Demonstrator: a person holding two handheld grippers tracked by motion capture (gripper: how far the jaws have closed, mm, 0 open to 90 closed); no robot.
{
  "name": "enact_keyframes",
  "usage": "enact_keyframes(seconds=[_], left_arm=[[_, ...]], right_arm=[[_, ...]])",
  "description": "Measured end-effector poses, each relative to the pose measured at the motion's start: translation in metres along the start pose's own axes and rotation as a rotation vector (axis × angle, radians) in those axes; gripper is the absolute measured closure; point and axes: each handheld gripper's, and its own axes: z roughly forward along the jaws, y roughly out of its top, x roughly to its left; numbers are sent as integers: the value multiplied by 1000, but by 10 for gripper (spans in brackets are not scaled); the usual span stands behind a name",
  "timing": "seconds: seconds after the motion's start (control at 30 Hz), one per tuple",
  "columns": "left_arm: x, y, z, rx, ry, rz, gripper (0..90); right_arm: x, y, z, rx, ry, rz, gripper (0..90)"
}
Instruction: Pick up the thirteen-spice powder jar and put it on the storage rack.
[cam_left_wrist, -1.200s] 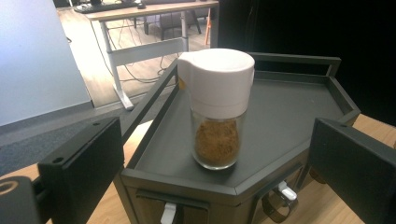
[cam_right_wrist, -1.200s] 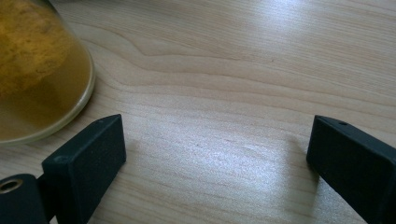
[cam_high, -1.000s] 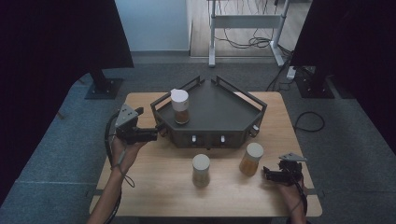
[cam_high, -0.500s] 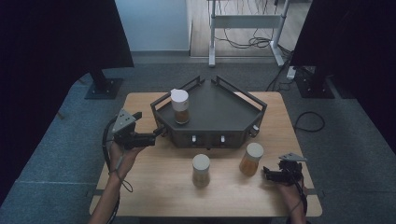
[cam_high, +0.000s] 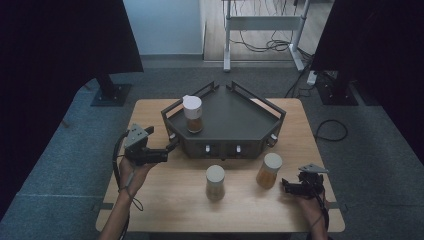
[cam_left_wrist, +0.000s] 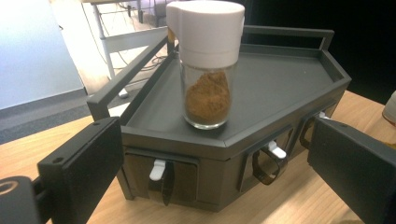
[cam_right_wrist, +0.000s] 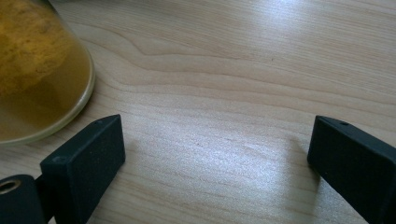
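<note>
wooden surface (cam_high: 170, 200) carries everything in the high view: a dark five-sided tray (cam_high: 235, 117) stands at its far middle, and the brown spice jar (cam_high: 193, 114) with a white cap stands upright on the tray's near left corner. the left tool (cam_high: 170, 148) sits just off that corner, pointing right and slightly away from the person toward the jar, so the jar lies ahead of it and a little higher, up on the tray top. two more jars, a pale one (cam_high: 215, 182) and a yellow one (cam_high: 269, 170), stand on the surface in front of the tray. the right tool (cam_high: 284, 186) rests near the surface's right front, just beside the yellow jar.

in the left gripper view the brown spice jar (cam_left_wrist: 208, 65) rises dead centre between the spread jaws, its long axis vertical, well beyond the fingertips. the left tool is clearly the nearer one, and would need to go forward and up.

in the right gripper view the jaws are spread over bare wood, with the yellow jar (cam_right_wrist: 37, 70) off to the left, outside them.
</note>
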Motion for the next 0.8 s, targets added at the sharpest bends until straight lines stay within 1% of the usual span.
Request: enact_keyframes(seconds=[0.33,0.63,0.8], left_arm=[[-2,-12,3,19,-2,-7,37],[0,-25,5,36,-7,-33,38],[0,-32,7,48,-4,-39,37]], right_arm=[[1,0,0,1,-2,3,33],[1,0,0,1,-3,4,33],[1,0,0,1,-3,4,33]])
